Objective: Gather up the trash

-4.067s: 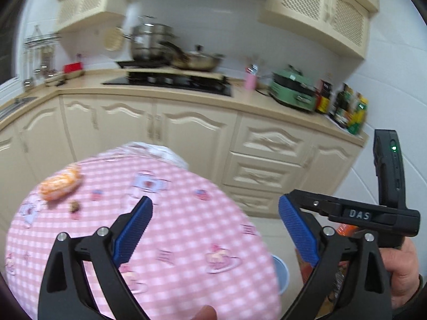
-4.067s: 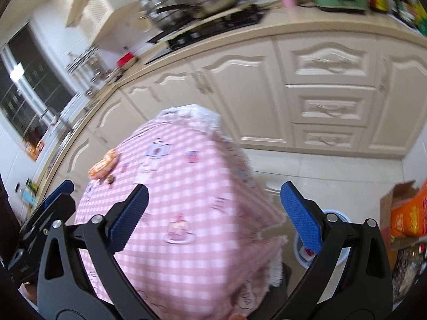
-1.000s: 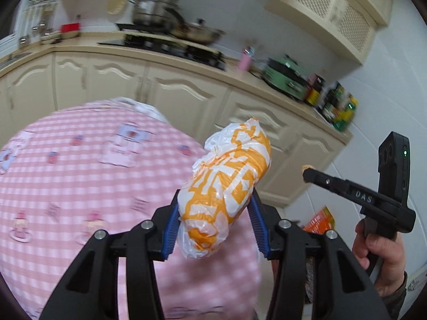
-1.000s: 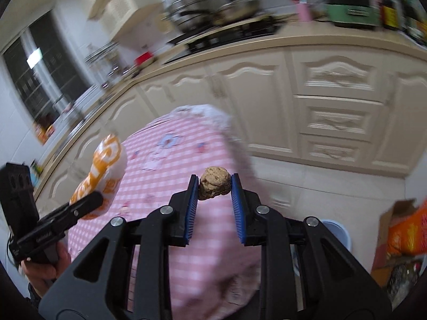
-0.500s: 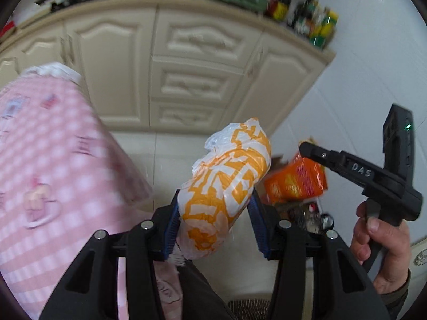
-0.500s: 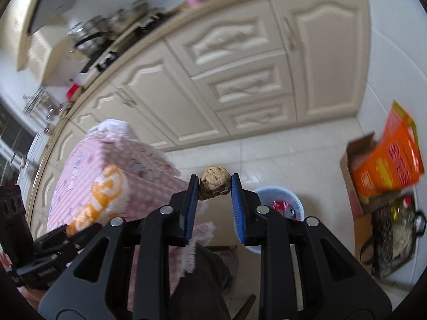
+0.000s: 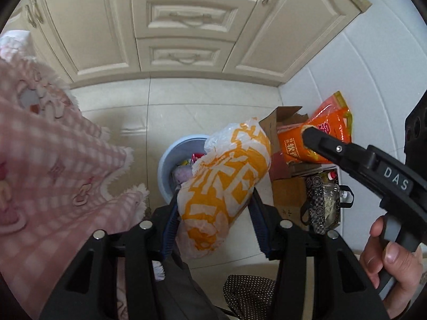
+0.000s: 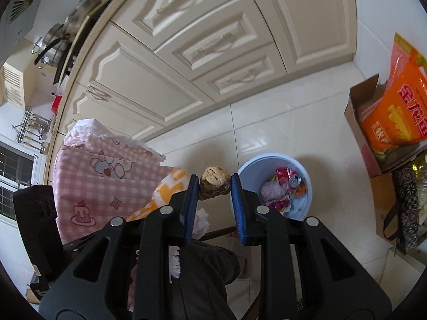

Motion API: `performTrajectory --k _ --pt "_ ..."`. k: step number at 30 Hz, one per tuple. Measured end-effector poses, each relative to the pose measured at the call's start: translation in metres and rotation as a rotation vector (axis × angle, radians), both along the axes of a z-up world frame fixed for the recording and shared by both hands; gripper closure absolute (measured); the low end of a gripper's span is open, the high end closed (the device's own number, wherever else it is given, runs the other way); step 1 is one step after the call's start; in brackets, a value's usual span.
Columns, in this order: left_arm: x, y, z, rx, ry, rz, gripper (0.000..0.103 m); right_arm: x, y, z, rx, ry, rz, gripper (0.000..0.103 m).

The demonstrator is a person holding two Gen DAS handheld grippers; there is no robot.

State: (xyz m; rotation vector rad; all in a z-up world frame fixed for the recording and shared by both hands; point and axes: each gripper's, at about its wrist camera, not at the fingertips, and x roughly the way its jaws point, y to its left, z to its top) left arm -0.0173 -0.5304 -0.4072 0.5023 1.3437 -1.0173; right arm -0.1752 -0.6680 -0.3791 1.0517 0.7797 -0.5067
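My left gripper is shut on a crumpled orange-and-white plastic bag and holds it above a light blue trash bin on the floor. My right gripper is shut on a small brown lump of trash, just left of the same bin, which holds a can and wrappers. The bag also shows in the right wrist view. The right gripper reaches in from the right in the left wrist view.
The pink checked tablecloth hangs at the left. Cream cabinets stand behind. A cardboard box with an orange food packet and a dark patterned bag sit right of the bin on the white tile floor.
Both grippers have swung away from the table and tilted down toward the floor. The blue bin now lies right under the held bag and lump. Both grips are unchanged.
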Motion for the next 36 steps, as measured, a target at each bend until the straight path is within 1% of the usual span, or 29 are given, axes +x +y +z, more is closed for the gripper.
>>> performTrajectory --k 2,3,4,5,6,7,8,9,10,16,23,26,31,36 --pt "0.004 -0.008 -0.008 0.022 0.012 -0.008 0.044 0.0 -0.005 -0.008 0.03 -0.005 -0.017 0.075" --pt "0.006 -0.011 -0.013 0.039 0.02 -0.011 0.041 -0.001 -0.007 -0.01 0.039 -0.009 -0.024 0.062" --pt "0.007 -0.013 -0.016 0.042 0.02 -0.009 0.033 -0.003 -0.008 -0.011 0.039 -0.012 -0.043 0.035" --pt "0.009 -0.013 -0.016 0.043 0.011 -0.006 0.028 -0.005 -0.009 -0.011 0.034 -0.013 -0.057 0.028" --pt "0.011 -0.013 -0.017 0.044 -0.008 -0.003 0.021 -0.007 -0.011 -0.011 0.032 -0.017 -0.065 0.026" --pt "0.012 -0.012 -0.016 0.046 -0.021 -0.003 0.017 -0.008 -0.012 -0.011 0.037 -0.017 -0.068 0.022" --pt "0.013 -0.012 -0.015 0.05 -0.029 -0.004 0.016 -0.009 -0.013 -0.011 0.04 -0.014 -0.075 0.018" --pt "0.013 -0.011 -0.013 0.053 -0.037 -0.005 0.016 -0.01 -0.013 -0.01 0.033 -0.008 -0.085 0.008" --pt "0.014 -0.01 -0.01 0.051 -0.045 -0.005 0.016 -0.011 -0.014 -0.01 0.026 -0.004 -0.09 0.006" --pt "0.012 -0.002 0.014 0.0 -0.098 -0.003 0.015 -0.013 -0.009 -0.002 -0.005 0.036 -0.098 0.006" --pt "0.005 0.009 0.043 -0.051 -0.119 -0.008 0.014 -0.013 0.002 0.015 -0.028 0.042 -0.091 0.006" --pt "0.001 0.018 0.059 -0.08 -0.14 -0.008 0.014 -0.014 0.008 0.028 -0.045 0.035 -0.094 0.006" --pt "-0.003 0.04 0.095 -0.154 -0.179 -0.004 0.014 -0.007 0.022 0.058 -0.094 0.016 -0.07 0.006" --pt "-0.003 0.065 0.13 -0.22 -0.195 0.007 0.014 0.003 0.038 0.087 -0.141 -0.003 -0.044 0.006"
